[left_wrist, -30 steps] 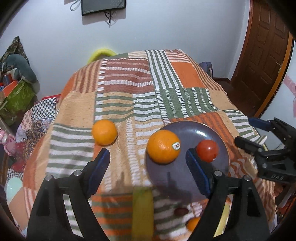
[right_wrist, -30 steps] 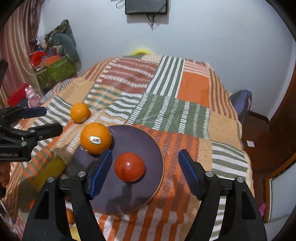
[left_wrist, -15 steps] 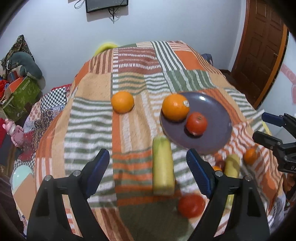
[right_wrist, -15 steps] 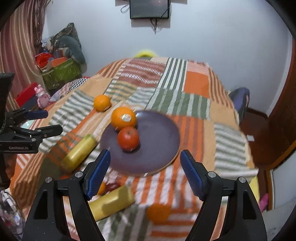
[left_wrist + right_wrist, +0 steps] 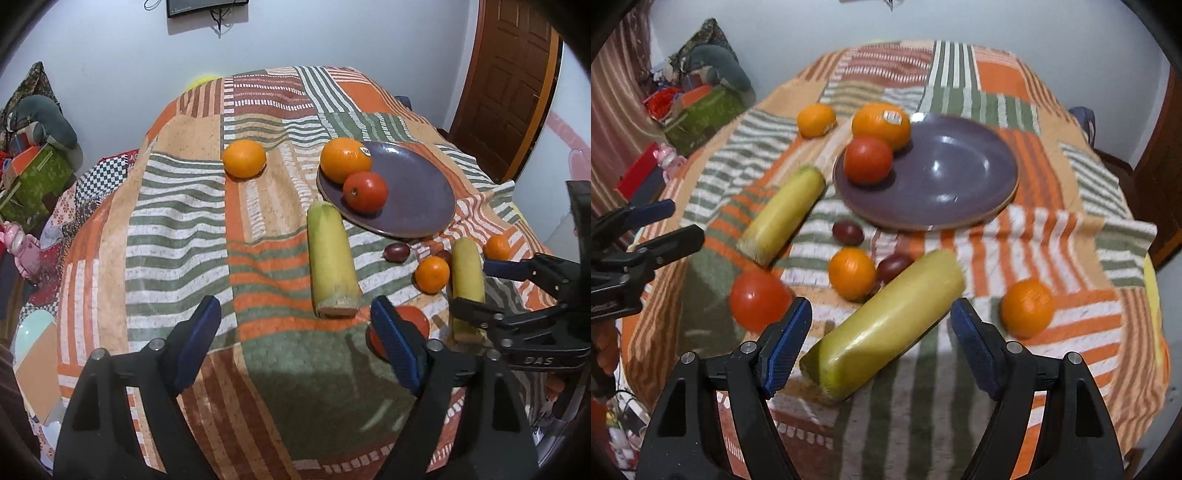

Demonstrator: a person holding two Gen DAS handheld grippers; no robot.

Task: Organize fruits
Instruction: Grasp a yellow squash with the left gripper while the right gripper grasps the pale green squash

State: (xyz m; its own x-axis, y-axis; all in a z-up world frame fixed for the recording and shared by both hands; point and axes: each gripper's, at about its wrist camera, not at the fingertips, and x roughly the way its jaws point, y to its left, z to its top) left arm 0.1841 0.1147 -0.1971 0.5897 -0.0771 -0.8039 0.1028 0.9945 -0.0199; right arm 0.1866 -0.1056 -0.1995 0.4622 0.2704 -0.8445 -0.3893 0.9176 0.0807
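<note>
My left gripper (image 5: pixel 295 332) points steeply down with its blue pads (image 5: pixel 199 339) apart; its jaws have just been closing a little, with nothing between them. My right gripper (image 5: pixel 881 334) also tilts down, jaws apart, gripping nothing.

Even, fairly bright indoor light fills both views. The tools throw soft shadows onto the blanket (image 5: pixel 295 369) below them. Small highlights glint on the plate (image 5: pixel 945 166). The right wrist view is motion-smeared; the left is sharper. Fisheye bending curves the walls, and dark vignetting rings the corners.
</note>
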